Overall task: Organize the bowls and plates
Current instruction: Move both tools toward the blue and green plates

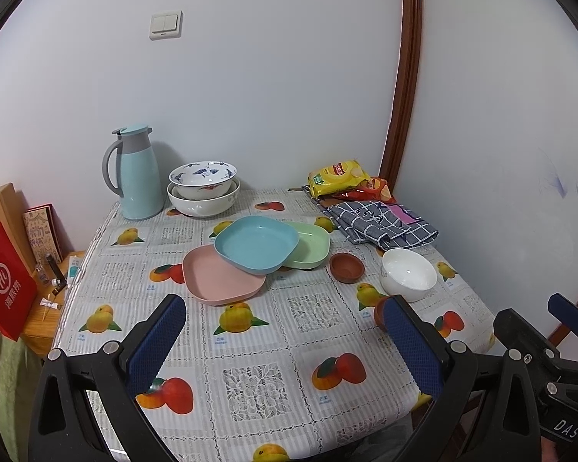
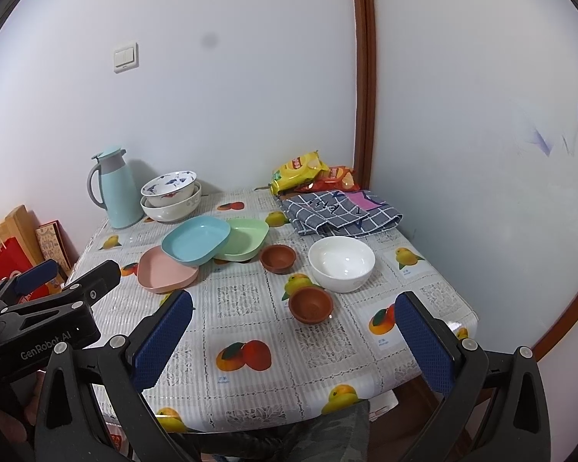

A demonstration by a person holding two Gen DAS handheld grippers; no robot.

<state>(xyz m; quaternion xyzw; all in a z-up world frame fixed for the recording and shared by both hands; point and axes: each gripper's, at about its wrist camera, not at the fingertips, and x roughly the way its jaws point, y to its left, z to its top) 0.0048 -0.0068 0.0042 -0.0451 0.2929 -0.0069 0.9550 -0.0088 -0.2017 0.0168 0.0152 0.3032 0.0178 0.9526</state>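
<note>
Three square plates overlap mid-table: a blue plate (image 1: 256, 243) (image 2: 195, 243) rests on a pink plate (image 1: 219, 279) (image 2: 165, 267) and a green plate (image 1: 308, 244) (image 2: 246, 240). A white bowl (image 1: 408, 274) (image 2: 341, 263) stands at the right, with two small brown bowls (image 2: 278, 258) (image 2: 311, 305) near it. A patterned bowl (image 1: 203, 179) (image 2: 169, 186) is nested in a bigger white bowl (image 1: 203, 200) (image 2: 171, 208) at the back. My left gripper (image 1: 289, 342) and right gripper (image 2: 294, 340) hover open over the table's near edge, holding nothing.
A light blue thermos jug (image 1: 138, 173) (image 2: 115, 188) stands at the back left. Snack bags (image 1: 337, 177) (image 2: 300, 171) and a folded checked cloth (image 1: 381, 223) (image 2: 339, 211) lie at the back right. A red paper bag (image 1: 4, 288) and boxes sit on a low stand left of the table.
</note>
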